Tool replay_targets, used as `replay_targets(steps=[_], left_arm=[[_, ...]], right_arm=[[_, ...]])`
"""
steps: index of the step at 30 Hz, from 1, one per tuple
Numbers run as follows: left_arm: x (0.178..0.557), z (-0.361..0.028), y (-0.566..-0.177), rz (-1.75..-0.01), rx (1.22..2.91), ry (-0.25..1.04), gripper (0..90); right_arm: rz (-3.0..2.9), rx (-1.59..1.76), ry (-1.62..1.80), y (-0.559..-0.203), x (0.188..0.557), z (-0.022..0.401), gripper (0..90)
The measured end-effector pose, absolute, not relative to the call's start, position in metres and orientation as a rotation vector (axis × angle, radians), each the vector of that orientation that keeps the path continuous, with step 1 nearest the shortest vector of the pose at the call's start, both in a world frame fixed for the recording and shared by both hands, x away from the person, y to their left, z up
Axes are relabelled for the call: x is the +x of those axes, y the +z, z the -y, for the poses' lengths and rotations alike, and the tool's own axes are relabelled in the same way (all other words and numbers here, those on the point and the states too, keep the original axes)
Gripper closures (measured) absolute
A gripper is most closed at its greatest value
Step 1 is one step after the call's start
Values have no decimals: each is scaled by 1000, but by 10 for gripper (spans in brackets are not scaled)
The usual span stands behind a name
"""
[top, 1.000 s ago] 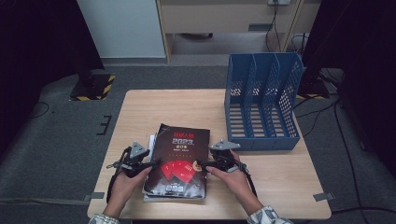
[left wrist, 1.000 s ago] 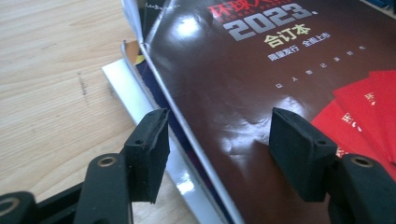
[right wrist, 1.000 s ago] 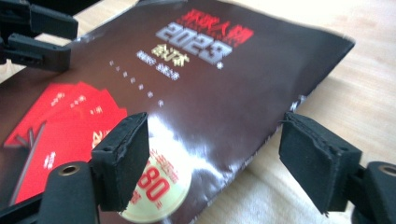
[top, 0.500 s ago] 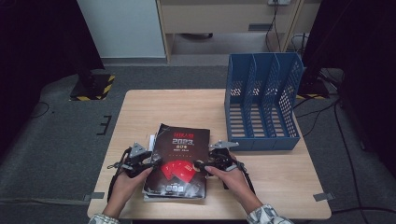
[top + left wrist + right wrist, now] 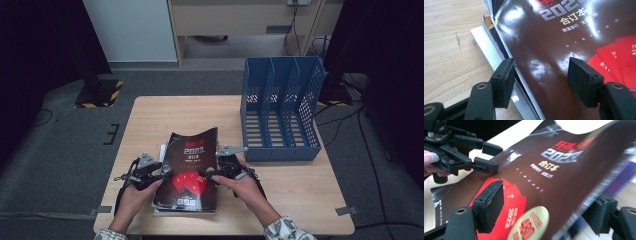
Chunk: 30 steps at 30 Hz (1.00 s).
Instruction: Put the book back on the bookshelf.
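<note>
I have both tools at the near edge of the light wooden surface (image 5: 165, 120), one on each side of the glossy dark brown magazine with red cards and pale lettering on its cover (image 5: 192, 162). That magazine lies on top of a small stack of other booklets and papers (image 5: 489, 47), whose white and blue edges stick out along its left side.

My left tool (image 5: 161, 176) sits at the magazine's left edge. In the left gripper view its jaws stand about half apart: one black pad (image 5: 503, 81) is outside the stack's edge, the other rests over the cover, and the cover's edge runs between them. The pads do not look pressed together on it, so I read this tool as parted and not clamping.

My right tool (image 5: 206, 176) is at the right edge. In the right gripper view the cover is lifted and curved, its right edge blurred, passing between the two jaws, one pad above the red cards and one below the edge. These jaws have just been closing a little, with the cover between them. Whether they actually pinch it I cannot tell.

The blue plastic perforated file rack with upright dividers (image 5: 280, 112) stands at the far right of the surface, well apart from the magazine.
</note>
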<state>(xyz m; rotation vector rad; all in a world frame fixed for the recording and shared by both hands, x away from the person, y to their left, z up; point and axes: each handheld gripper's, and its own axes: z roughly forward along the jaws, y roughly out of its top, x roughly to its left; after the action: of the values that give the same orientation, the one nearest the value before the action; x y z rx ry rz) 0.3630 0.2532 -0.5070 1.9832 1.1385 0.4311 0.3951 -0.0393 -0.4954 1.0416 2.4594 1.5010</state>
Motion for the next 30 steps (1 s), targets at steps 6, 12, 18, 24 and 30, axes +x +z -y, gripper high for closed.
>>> replay_targets(steps=[6,12,18,24,30], left_arm=[[363,-254,-508,-1140,1976,424,382],[363,-254,-509,-1150,1964,416,372],[363,-254,-509,-1154,1960,410,364],[363,-252,-508,-1148,1969,415,351],[364,-249,-507,-1113,1992,414,256]], right_arm=[[-2531,1064,1500,-508,404,28,246],[-2532,1060,1490,-511,403,25,256],[-2489,1071,1472,-512,403,25,419],[-2435,1184,1529,-515,407,30,610],[-2384,1220,1587,-509,406,34,736]])
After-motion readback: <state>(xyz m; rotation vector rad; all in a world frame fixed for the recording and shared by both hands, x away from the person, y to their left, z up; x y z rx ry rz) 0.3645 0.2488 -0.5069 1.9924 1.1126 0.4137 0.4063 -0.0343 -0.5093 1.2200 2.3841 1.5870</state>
